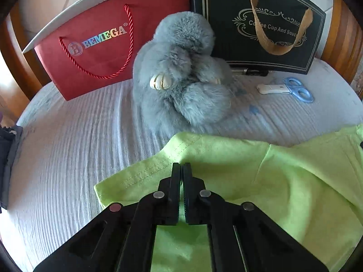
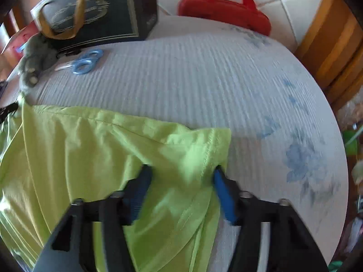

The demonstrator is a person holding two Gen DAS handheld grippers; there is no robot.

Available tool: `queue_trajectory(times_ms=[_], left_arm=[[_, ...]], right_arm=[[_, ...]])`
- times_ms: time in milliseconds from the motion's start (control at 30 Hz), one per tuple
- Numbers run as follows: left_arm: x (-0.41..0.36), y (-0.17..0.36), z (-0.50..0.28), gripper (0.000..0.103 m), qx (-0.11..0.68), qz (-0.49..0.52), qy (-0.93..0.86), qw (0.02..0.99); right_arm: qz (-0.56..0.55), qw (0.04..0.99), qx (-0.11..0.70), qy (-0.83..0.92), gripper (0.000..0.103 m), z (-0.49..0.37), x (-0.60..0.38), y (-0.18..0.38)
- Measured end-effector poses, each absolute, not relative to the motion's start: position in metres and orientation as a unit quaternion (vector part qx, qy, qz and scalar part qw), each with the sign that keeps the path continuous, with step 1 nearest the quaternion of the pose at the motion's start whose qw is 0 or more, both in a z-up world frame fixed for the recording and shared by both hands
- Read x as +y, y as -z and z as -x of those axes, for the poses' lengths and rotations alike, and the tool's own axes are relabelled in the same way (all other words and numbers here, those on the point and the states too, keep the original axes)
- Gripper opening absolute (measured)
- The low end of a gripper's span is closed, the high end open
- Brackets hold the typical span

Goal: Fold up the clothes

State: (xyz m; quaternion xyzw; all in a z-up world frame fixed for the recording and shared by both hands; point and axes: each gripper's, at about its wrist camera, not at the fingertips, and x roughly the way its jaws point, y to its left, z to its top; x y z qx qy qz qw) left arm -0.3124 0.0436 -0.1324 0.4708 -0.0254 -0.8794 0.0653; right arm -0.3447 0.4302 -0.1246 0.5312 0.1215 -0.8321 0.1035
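Left wrist view only: a red BEMEGA bag (image 1: pixel 95 52) stands behind and to the left of the grey plush toy (image 1: pixel 181 72); a white board (image 1: pixel 74 6) leans behind that bag; a dark cloth (image 1: pixel 9 158) lies at the table's left edge.
Right wrist view only: a red plastic case (image 2: pixel 224 9) with a handle sits at the table's far edge, well apart from the toy; blue flower prints on the white ribbed tablecloth (image 2: pixel 204 79) show toward the right edge.
Both views: the dark green gift bag (image 1: pixel 256 22) reading "Coffee Cup And Saucer" stands just behind the toy, and blue-handled scissors (image 1: pixel 292 89) lie just right of the toy.
Garment: a lime green garment (image 1: pixel 261 181) lies on the table in front of the toy, its stitched hem nearest the toy.
Left gripper (image 1: pixel 181 170): jaws pressed together, with a thin fold of the green fabric pinched between them near the hem; the gripper points toward the toy, low over the cloth.
Right gripper (image 2: pixel 181 181): jaws spread wide, blue pads (image 2: pixel 223 197) on either side of the garment's right corner; the corner lies between them, and the right pad is at the cloth's edge. This view is blurred, so actual contact cannot be judged.
Right gripper pose: tilted down over the garment's far right end, well away from the toy.
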Motion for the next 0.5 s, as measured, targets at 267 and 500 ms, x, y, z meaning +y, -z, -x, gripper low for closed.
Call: queue_trajectory(times_ms=[267,500], left_arm=[[0.035,0.116,0.334,0.003,-0.010,-0.460,0.880,0.118],[0.050,0.089,0.294,0.037,0.010,-0.455,0.886,0.086]], right_arm=[[-0.466,-0.009,0.144,0.873,0.036,0.403,0.457,0.089],[-0.469,0.015,0.070,0.880,0.079,0.372,0.475,0.075]])
